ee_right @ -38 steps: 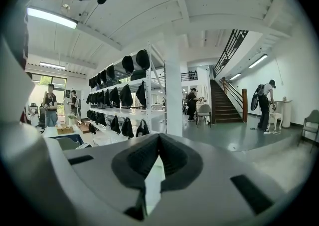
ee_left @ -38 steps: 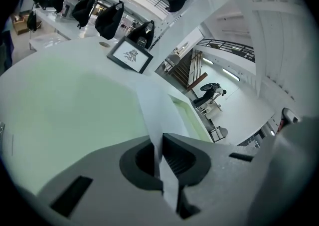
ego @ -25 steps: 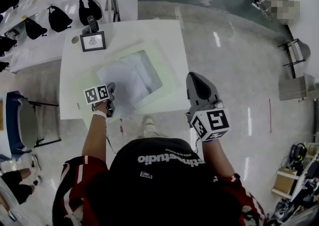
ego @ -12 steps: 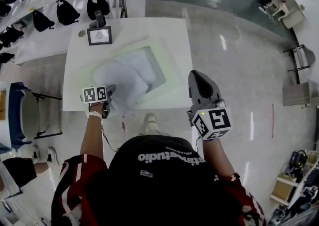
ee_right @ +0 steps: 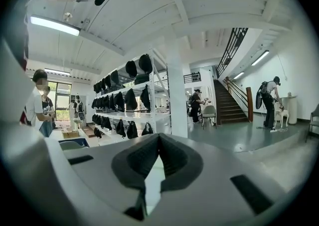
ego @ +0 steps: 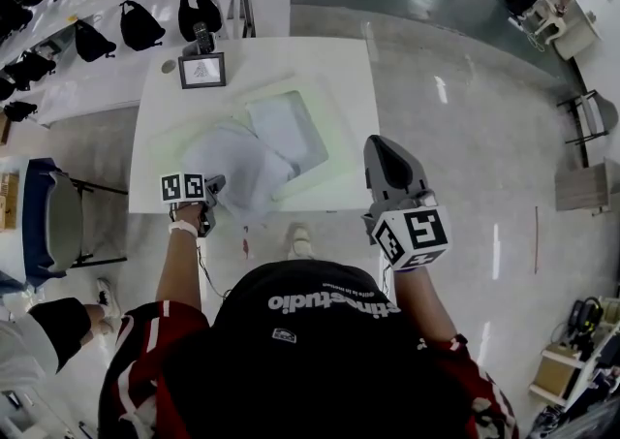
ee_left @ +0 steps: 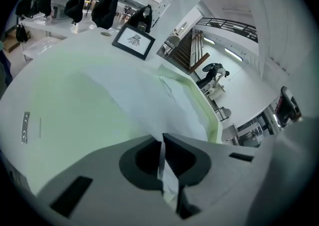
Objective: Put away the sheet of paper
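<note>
The white sheet of paper (ego: 235, 162) lies crumpled on a pale green mat (ego: 329, 151) on the white table (ego: 160, 122). Its near corner hangs over the table's near edge. My left gripper (ego: 214, 186) is at that edge, shut on the corner. In the left gripper view the paper (ee_left: 164, 103) runs up from between the pads of the left gripper (ee_left: 162, 142); its jaws have just been closing on it. My right gripper (ego: 381, 150) hovers off the table's right near corner, shut and empty; the right gripper (ee_right: 158, 137) points out level into the room.
A framed picture (ego: 201, 70) and a dark handset (ego: 201, 38) stand at the table's far edge. A pale grey-blue rectangle (ego: 287, 127) lies uncovered on the mat. A chair (ego: 48, 219) stands left of the table, and shelves of black bags (ego: 140, 25) lie beyond.
The left gripper has drawn back toward the table's near-left edge and dragged the paper with it. The grey-blue rectangle on the mat is now uncovered. The right gripper has stayed put.
</note>
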Demonstrator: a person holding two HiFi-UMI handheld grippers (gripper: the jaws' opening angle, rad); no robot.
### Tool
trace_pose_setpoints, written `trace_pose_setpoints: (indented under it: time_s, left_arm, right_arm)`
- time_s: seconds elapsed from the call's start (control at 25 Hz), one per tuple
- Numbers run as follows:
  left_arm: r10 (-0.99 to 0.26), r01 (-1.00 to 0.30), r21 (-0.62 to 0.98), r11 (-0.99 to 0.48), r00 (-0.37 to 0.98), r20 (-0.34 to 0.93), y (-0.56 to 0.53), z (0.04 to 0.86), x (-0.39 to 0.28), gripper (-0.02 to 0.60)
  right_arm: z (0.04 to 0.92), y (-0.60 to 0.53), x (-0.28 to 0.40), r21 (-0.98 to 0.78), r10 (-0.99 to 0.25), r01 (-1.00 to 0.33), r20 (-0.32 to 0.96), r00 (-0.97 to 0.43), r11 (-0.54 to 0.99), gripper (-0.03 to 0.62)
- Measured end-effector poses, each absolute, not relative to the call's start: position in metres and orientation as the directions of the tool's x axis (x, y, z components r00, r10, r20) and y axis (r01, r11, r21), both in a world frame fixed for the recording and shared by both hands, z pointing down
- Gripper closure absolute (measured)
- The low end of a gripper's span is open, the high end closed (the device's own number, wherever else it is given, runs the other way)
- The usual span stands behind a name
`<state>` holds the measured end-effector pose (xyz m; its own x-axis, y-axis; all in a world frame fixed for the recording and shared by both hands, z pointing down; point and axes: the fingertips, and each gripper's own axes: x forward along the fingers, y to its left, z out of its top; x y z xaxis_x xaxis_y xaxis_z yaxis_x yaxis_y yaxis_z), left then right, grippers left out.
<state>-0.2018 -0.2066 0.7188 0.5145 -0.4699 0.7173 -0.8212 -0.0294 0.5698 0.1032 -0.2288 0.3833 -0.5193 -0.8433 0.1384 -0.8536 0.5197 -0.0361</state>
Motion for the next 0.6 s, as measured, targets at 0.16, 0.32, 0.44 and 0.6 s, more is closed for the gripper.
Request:
trace_pose_setpoints:
  time_s: [0.16,0.32,0.44,0.6]
  left_arm:
    - [-0.481,-0.804,0.594,-0.026,0.531,0.698,-0.226,0.714,-0.198,0.575]
    - [-0.481,-0.792,0.610,-0.042,0.551,0.682,-0.240,0.709,-0.191,0.575]
    - [-0.478,-0.780,0.623,-0.061,0.571,0.668,-0.247,0.706,-0.182,0.575]
    - [-0.445,-0.763,0.634,-0.124,0.614,0.652,-0.246,0.702,-0.162,0.575]
  right_arm:
    - [0.380,-0.229,0.102,-0.032,-0.844,-0.853,0.134,-0.520,0.521,0.591]
    - [0.381,-0.230,0.108,-0.031,-0.851,-0.861,0.137,-0.507,0.508,0.591]
    - [0.381,-0.232,0.113,-0.032,-0.855,-0.866,0.139,-0.499,0.500,0.591]
    - [0.383,-0.236,0.118,-0.037,-0.858,-0.869,0.140,-0.494,0.494,0.591]
